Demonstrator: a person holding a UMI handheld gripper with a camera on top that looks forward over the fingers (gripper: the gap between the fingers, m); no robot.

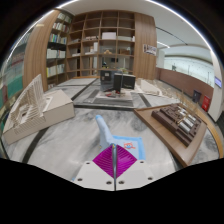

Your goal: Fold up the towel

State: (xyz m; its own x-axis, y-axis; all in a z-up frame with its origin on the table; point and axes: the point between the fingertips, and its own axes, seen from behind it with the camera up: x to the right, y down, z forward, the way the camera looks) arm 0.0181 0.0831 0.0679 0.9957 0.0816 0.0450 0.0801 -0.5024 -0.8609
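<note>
Towel [113, 133], pale blue, hung pinched between the gripper [116, 166]'s magenta pads [114, 160], which were clenched together on its edge, while the cloth's free part trailed ahead of the fingers over the marble-patterned table [70, 130]. Beyond the towel stood a monitor [122, 82] on a desk, with tall wooden bookshelves [100, 45] behind it.

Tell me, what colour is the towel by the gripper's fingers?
Light blue: the towel shows just ahead of the gripper, in the gripper view.
</note>
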